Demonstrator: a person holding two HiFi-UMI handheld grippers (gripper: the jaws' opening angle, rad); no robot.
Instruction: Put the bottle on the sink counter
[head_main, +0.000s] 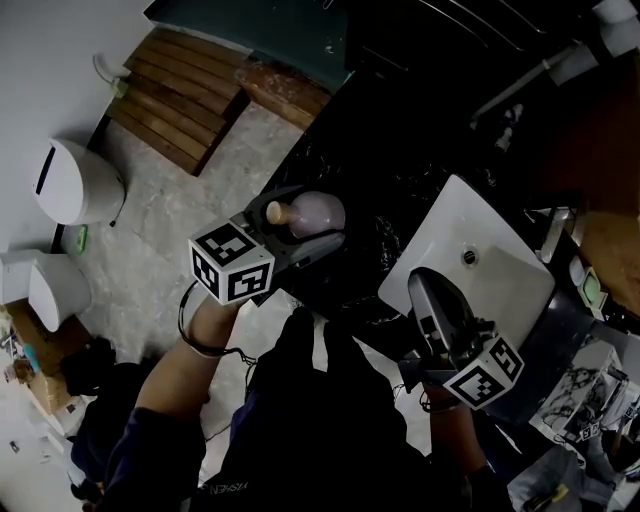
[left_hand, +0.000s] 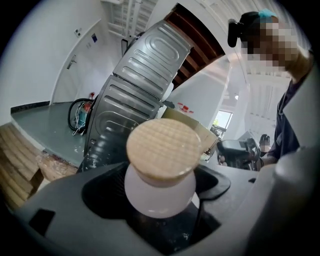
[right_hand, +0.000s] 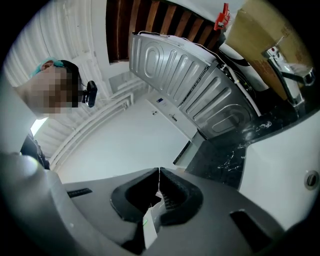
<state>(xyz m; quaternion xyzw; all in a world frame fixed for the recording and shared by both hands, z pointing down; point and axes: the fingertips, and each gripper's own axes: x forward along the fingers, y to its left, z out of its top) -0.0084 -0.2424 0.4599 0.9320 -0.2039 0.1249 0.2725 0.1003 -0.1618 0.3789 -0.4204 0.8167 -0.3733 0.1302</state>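
Observation:
A pale lilac bottle with a round wooden cap lies tilted in my left gripper, which is shut on its neck, above the near edge of the black sink counter. In the left gripper view the cap faces the camera and the bottle's neck sits between the dark pads. My right gripper hangs over the white sink basin. Its jaws are shut with nothing held.
A chrome tap stands at the basin's far side. A wooden slatted step and a white bin are on the floor at the left. A ribbed metal panel leans beyond the counter.

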